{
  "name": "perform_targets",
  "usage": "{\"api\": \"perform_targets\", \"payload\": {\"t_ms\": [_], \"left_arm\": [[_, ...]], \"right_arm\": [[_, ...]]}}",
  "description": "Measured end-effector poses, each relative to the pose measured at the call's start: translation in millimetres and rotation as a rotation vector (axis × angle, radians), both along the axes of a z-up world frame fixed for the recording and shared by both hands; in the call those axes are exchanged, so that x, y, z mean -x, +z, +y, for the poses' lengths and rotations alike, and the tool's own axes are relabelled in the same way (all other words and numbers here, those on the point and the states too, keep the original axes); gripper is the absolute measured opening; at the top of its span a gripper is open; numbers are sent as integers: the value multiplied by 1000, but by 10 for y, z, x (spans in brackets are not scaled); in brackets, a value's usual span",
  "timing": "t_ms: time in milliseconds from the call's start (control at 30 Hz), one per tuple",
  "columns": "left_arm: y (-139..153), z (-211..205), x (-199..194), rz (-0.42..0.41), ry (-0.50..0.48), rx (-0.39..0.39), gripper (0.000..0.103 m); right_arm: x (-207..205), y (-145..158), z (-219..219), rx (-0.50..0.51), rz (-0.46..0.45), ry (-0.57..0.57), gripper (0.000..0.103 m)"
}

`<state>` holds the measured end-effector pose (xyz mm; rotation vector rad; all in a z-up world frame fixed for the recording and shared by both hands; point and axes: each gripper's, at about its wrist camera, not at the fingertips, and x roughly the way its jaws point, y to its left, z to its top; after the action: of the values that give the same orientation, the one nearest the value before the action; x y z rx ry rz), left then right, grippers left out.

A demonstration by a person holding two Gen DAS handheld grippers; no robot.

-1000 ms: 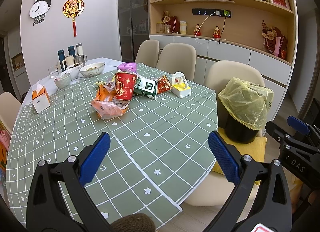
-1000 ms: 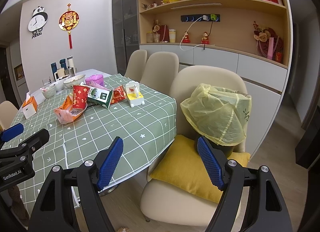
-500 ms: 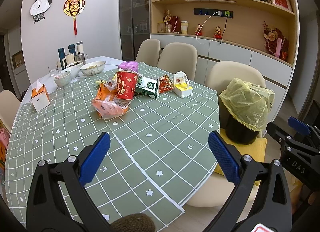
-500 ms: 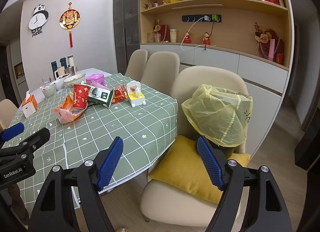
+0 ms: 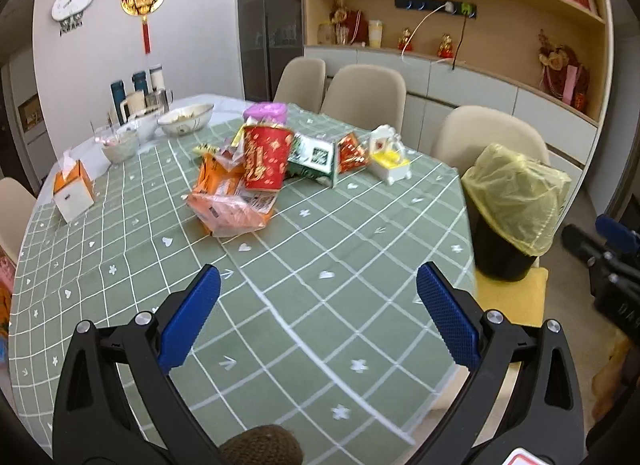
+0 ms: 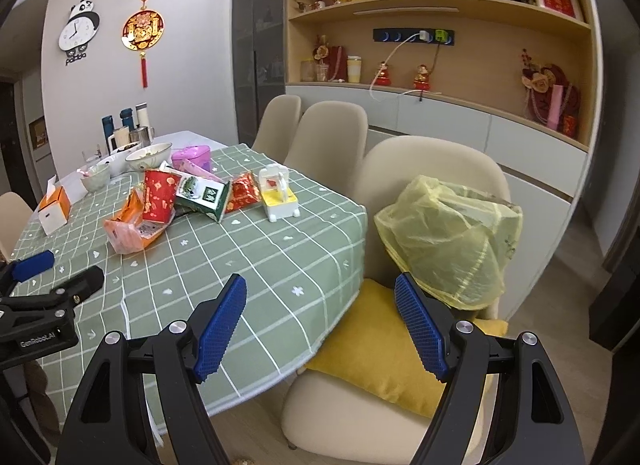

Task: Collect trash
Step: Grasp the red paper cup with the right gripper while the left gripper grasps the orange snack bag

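Hidden: bin (image 5: 506, 253) showing only as a black lower part under the yellow bag (image 6: 448, 241); its mouth not visible. Wrappers behind the red cup (image 5: 266, 163) overlapping, hard to tell apart.
Cut off: right tongs (image 5: 612, 261) appearing only in part at the left view's right edge.
Trash: lying in a pile mid-table (image 5: 280, 265), well ahead of both tongs; orange packet (image 5: 230, 205) at the near side, green carton (image 5: 314, 159) and red packet (image 5: 352, 153) just beside the cup, white and yellow toy (image 6: 278, 197) near them.
Left tongs (image 5: 318, 315): hovering above the near table edge, blue fingers (image 5: 190, 323) standing wide apart, gripping nothing.
Right tongs (image 6: 320, 323): hanging beyond the table corner, spread wide, nothing between; bin on the chair cushion (image 6: 380, 345) just ahead and to the right.
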<state>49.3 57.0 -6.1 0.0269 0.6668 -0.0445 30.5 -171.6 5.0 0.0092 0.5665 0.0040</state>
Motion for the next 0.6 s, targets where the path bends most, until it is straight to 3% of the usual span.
{"api": "perform_targets", "payload": {"t_ms": [233,367,433,600], "left_arm": [[-29,696,-516,71,72,100,93],[-85,1200,-928,123,143,195,81],[-97,1480,-1084,141,187,257,79],[-95,1836,-1161,108,222,212,79]], "right_arm": [[-384,-30,249,-3,41,63,73],[-647,-49,429,-47,74,123,73],[-826,-73,571,-67,98,164,73],[-1443,-82,1204,-113,145,288,73]]}}
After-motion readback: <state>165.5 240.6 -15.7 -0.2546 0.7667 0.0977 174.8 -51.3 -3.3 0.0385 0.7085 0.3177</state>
